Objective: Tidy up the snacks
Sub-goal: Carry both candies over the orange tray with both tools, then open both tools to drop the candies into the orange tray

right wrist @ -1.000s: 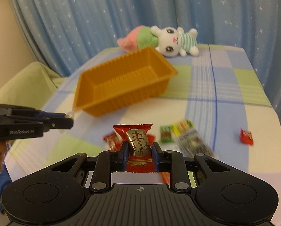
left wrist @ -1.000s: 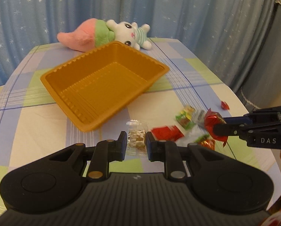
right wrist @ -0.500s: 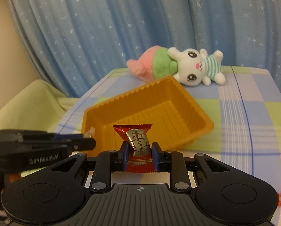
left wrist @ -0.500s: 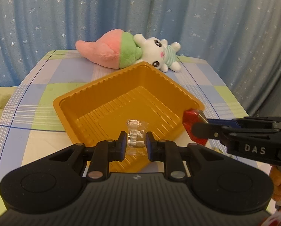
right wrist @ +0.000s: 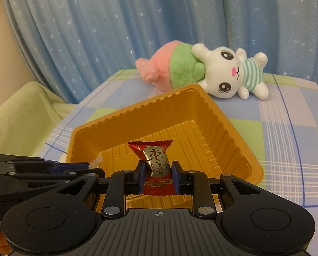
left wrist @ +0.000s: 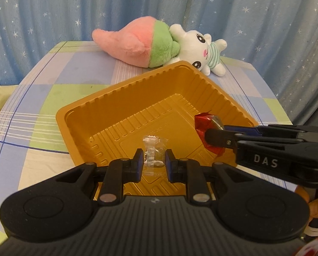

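The left gripper (left wrist: pixel 152 161) pinches a clear-wrapped snack (left wrist: pixel 153 152) between its blue pads, holding it above the near part of the orange tray (left wrist: pixel 124 98). The wrapper stands upright in the grip, its crimped top edge free above the fingertips. The right gripper (right wrist: pixel 157 174) is clamped on a red candy (right wrist: pixel 156 162) (gold panel with dark characters on its front), and it too hangs over the tray's interior. In the left wrist view the red candy (left wrist: pixel 208 131) sits near the tray's right wall, with the right gripper (left wrist: pixel 212 136) reaching in from the right side across the rim.

The tray floor under both snacks is bare ribbed plastic, with nothing lying on the part that shows. Its scalloped rim runs unbroken around the far corner, and that far corner points at a plush toy (right wrist: pixel 203 74) — a white bunny in a striped shirt with a pink and green tail — which lies just beyond the rim on the checked tablecloth (right wrist: pixel 287 136). Whether toy and tray touch cannot be told.

In the right wrist view the left gripper (right wrist: pixel 90 166) comes in from the left over the tray's near-left wall, well apart from the red candy. The blue star-print curtain (left wrist: pixel 52 10) hangs behind the table's far edge.
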`<state>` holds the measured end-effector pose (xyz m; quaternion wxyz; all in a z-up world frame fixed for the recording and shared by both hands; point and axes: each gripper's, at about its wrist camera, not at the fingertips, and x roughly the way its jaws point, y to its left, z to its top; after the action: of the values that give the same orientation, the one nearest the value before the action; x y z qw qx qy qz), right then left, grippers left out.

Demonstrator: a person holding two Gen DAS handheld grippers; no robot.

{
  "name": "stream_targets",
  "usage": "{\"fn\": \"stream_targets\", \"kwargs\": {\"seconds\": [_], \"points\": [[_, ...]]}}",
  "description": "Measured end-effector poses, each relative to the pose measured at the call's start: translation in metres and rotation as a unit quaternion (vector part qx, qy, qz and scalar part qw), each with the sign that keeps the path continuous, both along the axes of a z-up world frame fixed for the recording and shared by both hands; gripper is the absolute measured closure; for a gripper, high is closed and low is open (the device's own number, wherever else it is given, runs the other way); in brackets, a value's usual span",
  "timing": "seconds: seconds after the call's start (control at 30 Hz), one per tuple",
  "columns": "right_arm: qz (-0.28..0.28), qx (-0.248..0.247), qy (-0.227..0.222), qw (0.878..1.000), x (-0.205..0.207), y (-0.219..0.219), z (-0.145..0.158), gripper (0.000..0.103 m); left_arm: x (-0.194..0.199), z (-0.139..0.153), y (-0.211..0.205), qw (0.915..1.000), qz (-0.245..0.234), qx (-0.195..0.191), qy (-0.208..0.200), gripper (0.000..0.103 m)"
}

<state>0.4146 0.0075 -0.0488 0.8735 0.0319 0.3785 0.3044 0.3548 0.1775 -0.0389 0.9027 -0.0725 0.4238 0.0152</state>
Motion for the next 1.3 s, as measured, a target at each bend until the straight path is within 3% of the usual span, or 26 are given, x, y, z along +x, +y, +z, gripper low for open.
{"fn": "stream_targets", "kwargs": {"seconds": [0.27,0.4,0.77,0.87,0.93,1.13,1.3], "points": [[-0.016,0.014,0.01,1.0,0.016,0.005,-0.011,0.076,0.009,-0.011,0.004,0.9999,-0.002,0.002,0.012,0.084],[-0.022,0.01,0.01,1.0,0.017,0.003,-0.011,0.064,0.011,-0.016,0.005,0.9998,-0.003,-0.001,0.017,0.084],[-0.032,0.011,0.017,0.999,0.009,-0.006,-0.01,0.062,0.013,-0.014,0.005,0.9999,-0.012,0.001,0.007,0.083],[-0.039,0.013,0.014,0.999,0.004,-0.009,-0.007,0.055,0.012,-0.01,0.006,1.0,-0.01,0.001,-0.001,0.071],[-0.045,0.02,0.01,0.999,-0.002,-0.012,-0.004,0.044,0.008,-0.007,0.006,0.9999,-0.008,0.006,-0.006,0.066],[-0.063,0.039,0.001,0.997,-0.028,-0.028,0.01,0.035,-0.015,0.002,0.007,0.9999,-0.008,0.012,-0.004,0.05],[-0.072,0.04,-0.008,0.997,-0.06,-0.043,0.02,0.028,-0.044,0.012,0.005,0.9999,-0.013,0.001,-0.002,0.047]]}}
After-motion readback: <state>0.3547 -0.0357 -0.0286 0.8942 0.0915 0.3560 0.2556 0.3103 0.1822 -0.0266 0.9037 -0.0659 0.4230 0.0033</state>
